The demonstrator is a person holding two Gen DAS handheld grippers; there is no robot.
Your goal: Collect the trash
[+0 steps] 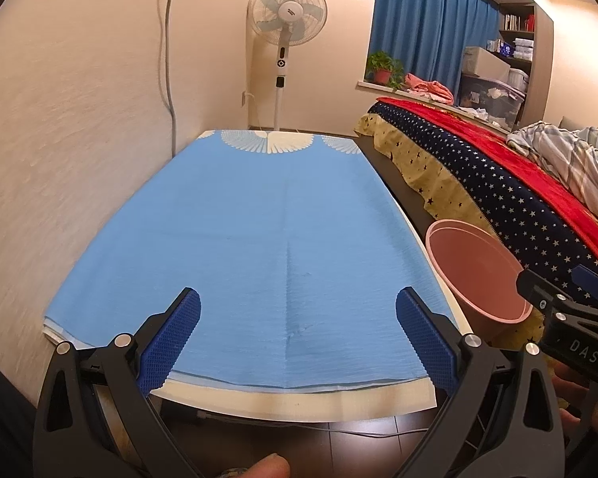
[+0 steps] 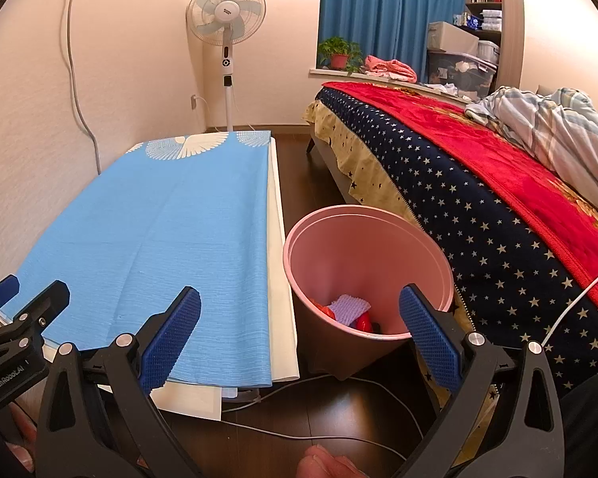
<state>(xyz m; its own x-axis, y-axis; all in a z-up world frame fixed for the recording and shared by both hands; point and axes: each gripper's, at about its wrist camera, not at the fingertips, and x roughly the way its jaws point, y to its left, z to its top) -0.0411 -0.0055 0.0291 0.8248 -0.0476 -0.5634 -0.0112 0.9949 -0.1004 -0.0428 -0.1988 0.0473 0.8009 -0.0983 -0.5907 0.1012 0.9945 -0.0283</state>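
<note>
A pink bin [image 2: 362, 239] stands on the dark floor between the table and the bed. Inside it lie pieces of trash [image 2: 349, 308], red and pale purple among them. My right gripper [image 2: 299, 330] is open over the table's right corner and the bin's near rim, with nothing between its fingers. My left gripper [image 1: 297, 334] is open above the near edge of the table, which is covered by a blue cloth [image 1: 239, 239] with nothing on it. The bin [image 1: 474, 267] shows at the right in the left wrist view, its contents hidden.
A bed [image 2: 478, 183] with a starry navy cover and red blanket runs along the right. A standing fan [image 2: 227, 32] is by the far wall. White cables [image 2: 339, 434] lie on the floor near the bin. A wall borders the table's left side.
</note>
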